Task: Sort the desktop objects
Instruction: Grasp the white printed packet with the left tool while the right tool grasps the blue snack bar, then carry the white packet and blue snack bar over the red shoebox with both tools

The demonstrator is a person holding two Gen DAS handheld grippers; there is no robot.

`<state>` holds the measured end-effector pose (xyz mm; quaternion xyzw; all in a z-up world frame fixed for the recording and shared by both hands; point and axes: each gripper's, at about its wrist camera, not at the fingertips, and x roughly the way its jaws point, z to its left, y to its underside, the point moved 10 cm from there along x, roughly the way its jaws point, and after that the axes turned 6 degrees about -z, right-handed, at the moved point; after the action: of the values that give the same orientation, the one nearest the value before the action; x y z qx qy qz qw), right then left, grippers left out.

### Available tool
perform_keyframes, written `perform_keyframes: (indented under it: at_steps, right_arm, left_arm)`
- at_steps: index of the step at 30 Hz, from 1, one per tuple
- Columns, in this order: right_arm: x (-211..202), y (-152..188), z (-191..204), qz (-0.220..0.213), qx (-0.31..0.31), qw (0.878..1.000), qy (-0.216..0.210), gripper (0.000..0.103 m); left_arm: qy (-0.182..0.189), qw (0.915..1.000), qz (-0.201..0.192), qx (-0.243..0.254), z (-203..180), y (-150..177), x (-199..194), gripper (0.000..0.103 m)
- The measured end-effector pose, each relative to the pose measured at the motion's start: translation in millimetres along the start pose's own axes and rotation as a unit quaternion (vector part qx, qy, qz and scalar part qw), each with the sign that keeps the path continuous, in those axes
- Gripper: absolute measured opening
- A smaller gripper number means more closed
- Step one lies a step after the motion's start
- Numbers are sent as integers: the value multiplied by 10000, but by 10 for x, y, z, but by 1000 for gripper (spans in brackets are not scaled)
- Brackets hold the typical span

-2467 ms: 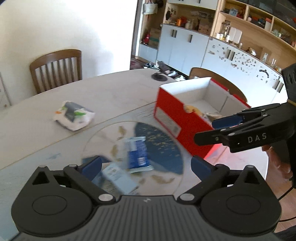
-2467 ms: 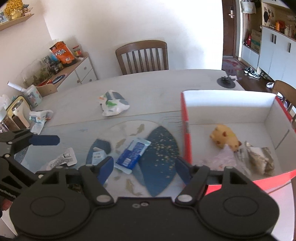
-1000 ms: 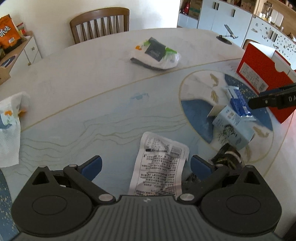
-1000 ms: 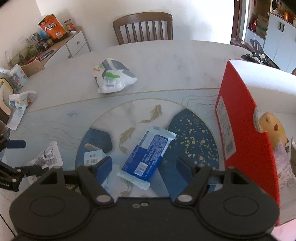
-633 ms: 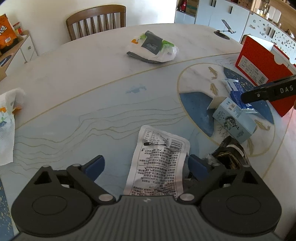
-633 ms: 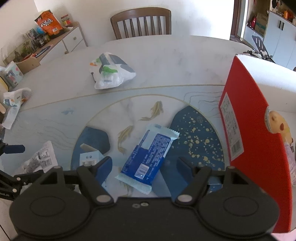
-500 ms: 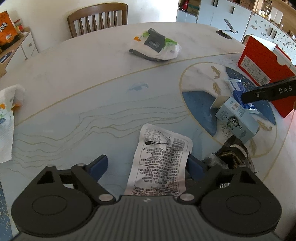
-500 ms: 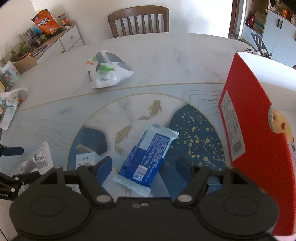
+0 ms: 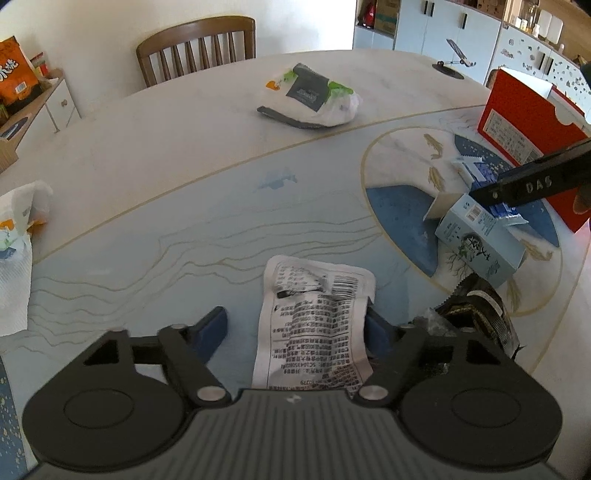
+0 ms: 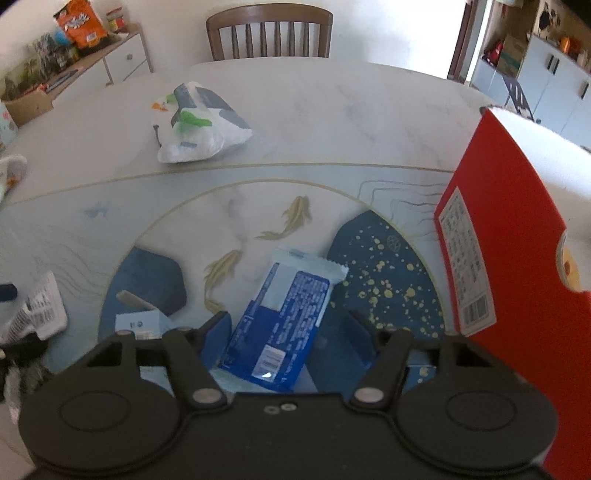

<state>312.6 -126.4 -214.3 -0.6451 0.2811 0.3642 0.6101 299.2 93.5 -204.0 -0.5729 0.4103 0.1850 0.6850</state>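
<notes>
Left gripper [image 9: 295, 326] jaws have just been closing around the white printed wrapper [image 9: 314, 325]; right pad now against its edge. Right gripper [image 10: 286, 332] has sunk nearer the blue snack packet [image 10: 280, 325], jaws closing, packet between them.

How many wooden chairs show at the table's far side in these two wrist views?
1. The chair stands behind the table's far edge, seen again in the right wrist view. Others may be hidden outside the views.
</notes>
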Motion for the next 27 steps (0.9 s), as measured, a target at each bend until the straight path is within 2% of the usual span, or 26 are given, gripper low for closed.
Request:
perform_keyframes:
  at_steps: [3, 6, 11, 14, 27]
  right_arm:
    - [-11, 2, -8, -28, -17, 10000, -8, 64]
    - [-22, -7, -13, -39, -20, 10000, -13, 56]
    - [-43, -8, -34, -52, -11, 10000, -16, 41]
    - [-58, -1, -47, -26, 1, 10000, -51, 37]
    - [-279, 0, -70, -134, 161, 9996, -209, 37]
  left_arm:
    - [-19, 10000, -31, -19, -2, -15, -10, 64]
    - [-13, 10000, -68, -9, -19, -27, -17, 56]
    - [-11, 9999, -75, -86, -15, -30, -16, 56]
    - [-7, 9998, -64, -197, -1, -41, -12, 55]
    - [-81, 9989, -23, -471, 40, -58, -30, 53]
